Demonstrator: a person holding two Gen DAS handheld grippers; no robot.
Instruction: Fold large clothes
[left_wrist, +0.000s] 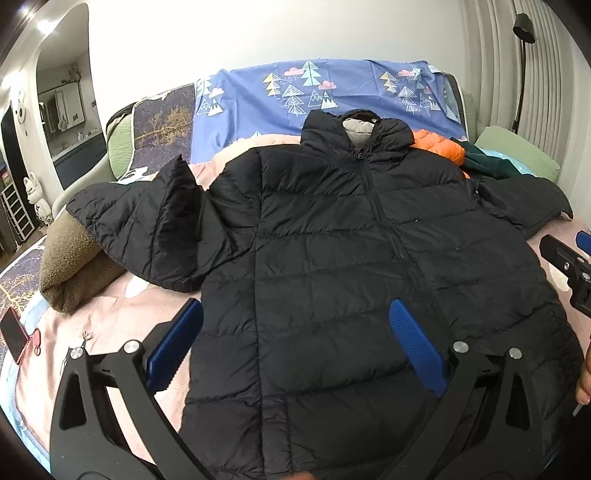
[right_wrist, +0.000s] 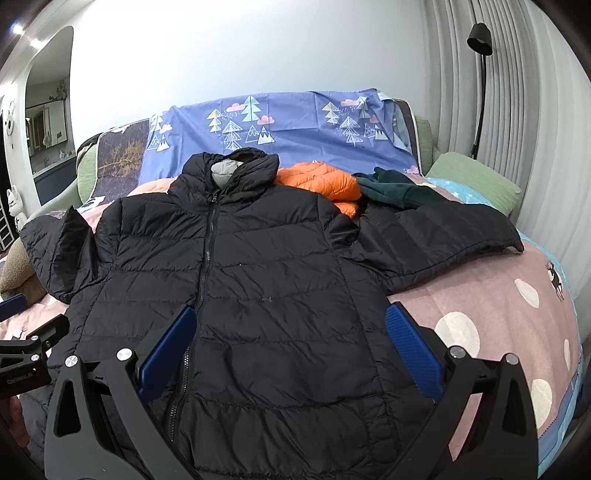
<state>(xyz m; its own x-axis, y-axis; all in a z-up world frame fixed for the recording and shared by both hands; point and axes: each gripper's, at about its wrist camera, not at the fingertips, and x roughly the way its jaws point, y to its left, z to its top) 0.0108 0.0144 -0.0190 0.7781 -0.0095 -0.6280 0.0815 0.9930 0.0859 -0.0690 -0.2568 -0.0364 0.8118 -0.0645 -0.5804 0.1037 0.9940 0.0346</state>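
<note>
The black jacket (left_wrist: 332, 258) lay flat on the bed (right_wrist: 480, 314), zipped up. Your left claw (left_wrist: 295, 343) and right claw (right_wrist: 291, 343) were both wide open above it.

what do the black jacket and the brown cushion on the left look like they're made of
Black jacket: looks like thin woven synthetic shell, nylon or polyester, over puffy fill; the stitched horizontal quilting, fine crinkles and a faint sheen suggest it. Brown cushion: looks like fuzzy fleece or sherpa-type pile, matte with a nubby surface. Neither fibre can be confirmed by sight.
</note>
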